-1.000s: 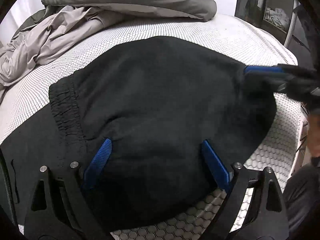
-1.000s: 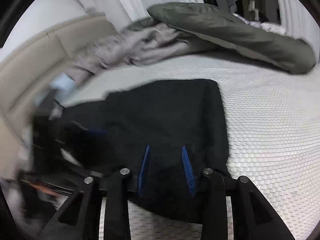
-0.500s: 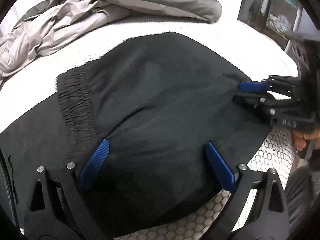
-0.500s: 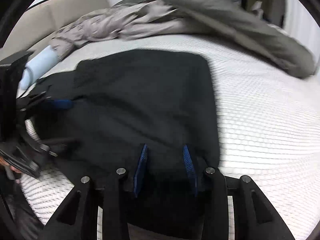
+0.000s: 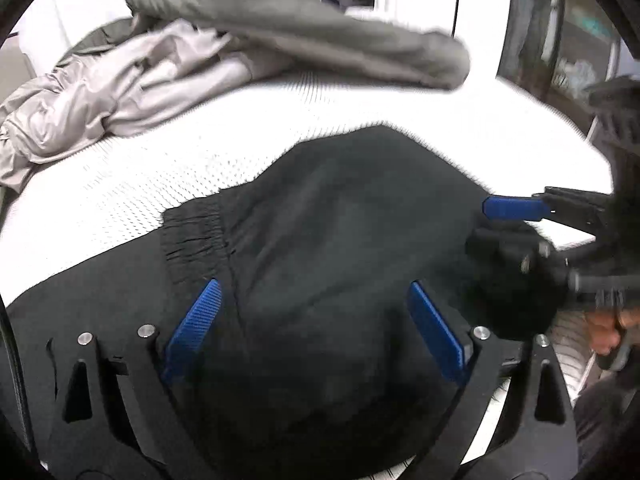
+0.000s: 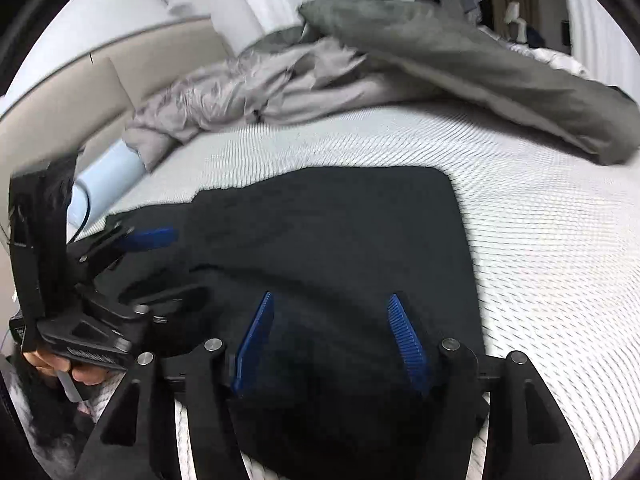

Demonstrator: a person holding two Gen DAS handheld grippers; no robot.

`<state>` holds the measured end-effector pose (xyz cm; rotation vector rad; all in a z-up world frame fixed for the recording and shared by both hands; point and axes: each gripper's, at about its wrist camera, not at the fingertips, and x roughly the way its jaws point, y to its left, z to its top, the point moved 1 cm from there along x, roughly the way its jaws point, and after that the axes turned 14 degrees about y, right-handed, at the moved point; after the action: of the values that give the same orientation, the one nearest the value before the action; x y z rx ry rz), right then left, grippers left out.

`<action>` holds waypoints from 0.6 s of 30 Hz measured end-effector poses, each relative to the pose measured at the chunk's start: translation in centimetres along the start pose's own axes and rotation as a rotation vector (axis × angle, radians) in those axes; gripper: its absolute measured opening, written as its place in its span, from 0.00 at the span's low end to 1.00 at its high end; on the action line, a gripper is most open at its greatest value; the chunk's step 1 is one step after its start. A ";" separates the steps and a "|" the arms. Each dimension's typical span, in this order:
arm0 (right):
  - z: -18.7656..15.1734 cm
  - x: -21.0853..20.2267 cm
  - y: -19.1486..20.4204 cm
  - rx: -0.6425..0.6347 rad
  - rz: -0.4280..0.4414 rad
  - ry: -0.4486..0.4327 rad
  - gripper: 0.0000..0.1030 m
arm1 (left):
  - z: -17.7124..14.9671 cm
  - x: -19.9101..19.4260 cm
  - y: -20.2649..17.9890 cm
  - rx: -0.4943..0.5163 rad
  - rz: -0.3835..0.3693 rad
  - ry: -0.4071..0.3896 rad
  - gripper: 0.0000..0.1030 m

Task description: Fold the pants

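Note:
Black pants (image 5: 340, 220) lie folded over on the white bed; the gathered waistband (image 5: 192, 236) shows at the left. They also fill the middle of the right wrist view (image 6: 340, 240). My left gripper (image 5: 316, 300) is open, its blue pads spread wide above the near fold, holding nothing. My right gripper (image 6: 332, 316) is open over the near edge of the pants. The right gripper shows at the right of the left wrist view (image 5: 516, 220), at the pants' right edge. The left gripper shows at the left of the right wrist view (image 6: 152, 248).
A white honeycomb mattress (image 6: 540, 240) carries everything. A crumpled light grey garment (image 5: 100, 96) and a dark grey duvet (image 5: 320, 44) lie at the far side. A pale blue roll (image 6: 104, 176) lies by the beige headboard (image 6: 60, 92).
The right gripper's pads have spread apart from nearly closed and let go of the pants. Both grippers have lifted and drawn back a little; the views have tilted up.

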<state>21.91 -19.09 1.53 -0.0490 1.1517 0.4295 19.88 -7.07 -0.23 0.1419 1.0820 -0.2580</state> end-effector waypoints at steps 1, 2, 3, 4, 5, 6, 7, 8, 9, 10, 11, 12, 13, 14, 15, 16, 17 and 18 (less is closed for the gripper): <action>0.1 1.5 0.0 -0.005 -0.048 0.073 0.67 | 0.4 1.4 0.4 -0.010 0.026 0.033 0.89; 0.1 3.2 0.0 -0.019 -0.099 0.138 0.67 | 0.6 2.7 1.3 -0.045 0.059 0.061 0.90; 0.0 4.2 0.1 -0.044 -0.139 0.151 0.67 | 0.6 3.5 2.1 -0.078 0.068 0.079 0.91; -0.1 4.3 0.4 -0.077 -0.168 0.135 0.67 | 0.6 3.8 3.2 -0.116 0.041 0.086 0.94; -0.1 3.8 0.5 -0.088 -0.195 0.132 0.67 | 0.5 3.9 4.4 -0.161 0.003 0.086 0.94; -0.2 3.1 0.2 -0.079 -0.235 0.124 0.67 | 0.3 3.6 5.3 -0.195 -0.012 0.082 0.94; -0.4 2.7 -0.2 -0.074 -0.273 0.110 0.67 | 0.0 3.6 6.1 -0.214 -0.027 0.081 0.96; -0.8 2.2 -1.1 -0.059 -0.346 0.089 0.67 | -0.3 3.5 6.5 -0.227 -0.042 0.079 0.96; -1.0 2.1 -1.8 -0.041 -0.409 0.086 0.72 | -0.5 3.5 6.6 -0.234 -0.050 0.078 0.96; -1.4 2.0 -3.0 -0.005 -0.444 0.084 0.75 | -0.7 3.3 6.4 -0.225 -0.039 0.078 0.95; -1.8 1.6 -4.1 0.043 -0.383 0.076 0.75 | -0.8 3.0 6.1 -0.217 -0.015 0.073 0.95; -2.0 1.0 -4.8 0.081 -0.333 0.066 0.75 | -0.8 2.4 5.7 -0.205 0.011 0.060 0.94; -2.1 0.4 -5.1 0.099 -0.317 0.053 0.75 | -0.9 1.6 5.4 -0.196 0.027 0.043 0.93; -2.2 -0.8 -5.1 0.113 -0.319 0.017 0.74 | -1.1 0.5 4.9 -0.177 0.041 0.016 0.93; -2.2 -1.6 -5.0 0.120 -0.321 -0.014 0.74 | -1.1 -0.5 4.5 -0.160 0.047 -0.013 0.93; -2.1 -2.5 -4.6 0.122 -0.307 -0.048 0.74 | -1.0 -1.4 4.1 -0.152 0.044 -0.041 0.93; -1.9 -3.3 -4.1 0.118 -0.266 -0.074 0.74 | -0.8 -2.3 3.6 -0.137 0.026 -0.078 0.93; -1.3 -3.7 -3.6 0.113 -0.219 -0.093 0.73 | -0.5 -2.8 3.2 -0.119 0.004 -0.103 0.93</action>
<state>20.83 -23.83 3.62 -0.0554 1.0643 0.1703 19.13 -3.55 1.96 0.0242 0.9918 -0.1951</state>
